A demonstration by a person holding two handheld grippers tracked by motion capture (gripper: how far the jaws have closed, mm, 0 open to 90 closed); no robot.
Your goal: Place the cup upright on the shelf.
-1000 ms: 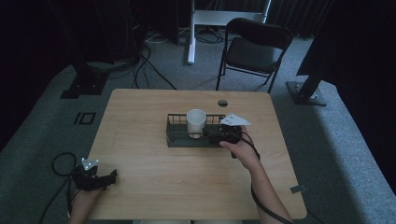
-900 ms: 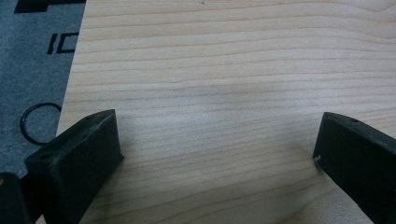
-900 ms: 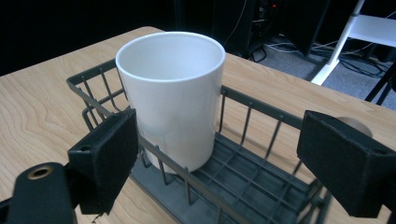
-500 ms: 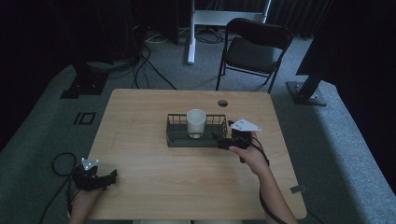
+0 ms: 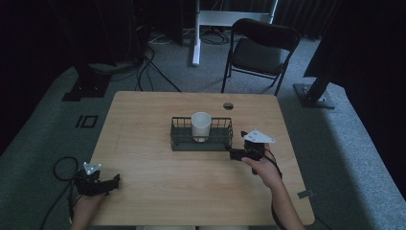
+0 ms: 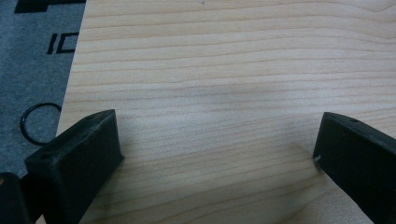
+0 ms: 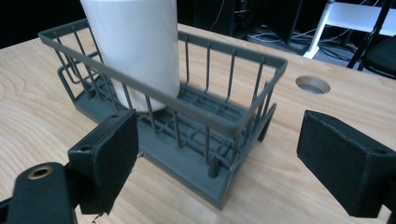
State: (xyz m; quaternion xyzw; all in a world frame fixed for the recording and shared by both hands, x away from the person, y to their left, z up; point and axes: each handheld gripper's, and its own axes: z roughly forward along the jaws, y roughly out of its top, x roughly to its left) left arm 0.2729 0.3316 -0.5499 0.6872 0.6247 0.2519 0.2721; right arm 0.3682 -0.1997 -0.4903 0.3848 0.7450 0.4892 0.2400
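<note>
My right gripper [image 5: 235, 154] sits at the near right corner of the rack [image 5: 201, 143], jaws spread and empty. The cup [image 5: 201, 126] stands upright inside the rack, toward its middle. My left gripper [image 5: 112, 181] rests at the table's [image 5: 143, 115] near left edge, jaws spread, nothing between them. I judge I'm lining up on the rack, though possibly on the cup; the angle leaves that unsure. Next I'd need to ease forward until one jaw clears the rim, then close.
</note>
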